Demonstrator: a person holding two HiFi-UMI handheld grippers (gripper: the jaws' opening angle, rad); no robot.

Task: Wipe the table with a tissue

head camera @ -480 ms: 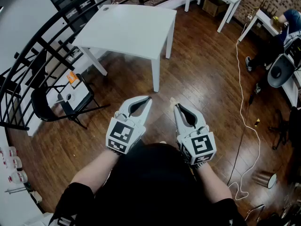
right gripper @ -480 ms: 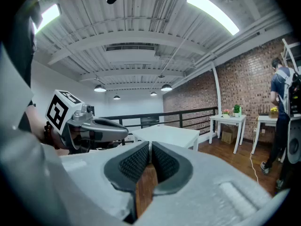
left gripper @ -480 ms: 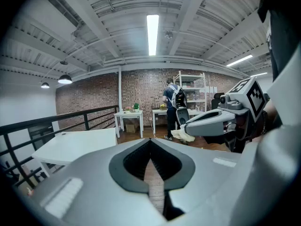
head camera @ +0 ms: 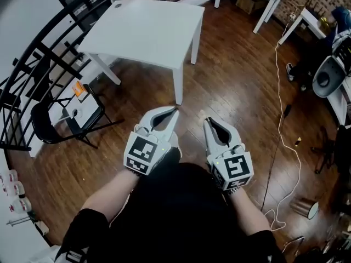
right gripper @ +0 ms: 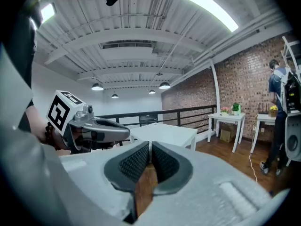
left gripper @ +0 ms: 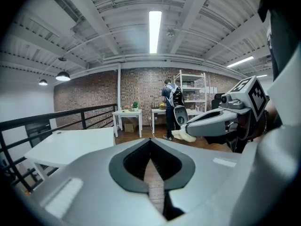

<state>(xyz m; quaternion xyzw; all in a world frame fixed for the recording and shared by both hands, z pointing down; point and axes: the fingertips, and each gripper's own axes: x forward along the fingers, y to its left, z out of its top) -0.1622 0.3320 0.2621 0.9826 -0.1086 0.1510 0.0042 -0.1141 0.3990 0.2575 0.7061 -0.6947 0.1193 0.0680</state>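
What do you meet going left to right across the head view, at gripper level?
black folding chair → left gripper → right gripper, shut on a tissue → white cable on the floor

White table [head camera: 148, 29], cream tissue [left gripper: 184, 135], brown floor [head camera: 236, 92]

Dark wood floor [head camera: 236, 92], brick wall [left gripper: 94, 91], black railing [left gripper: 56, 115], perhaps a folding chair [head camera: 46, 126].

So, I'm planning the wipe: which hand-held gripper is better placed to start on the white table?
Right. The right hand-held gripper is shut on the tissue, seen at its tips from the left gripper view. The left hand-held gripper is shut on nothing. Both are short of the table.
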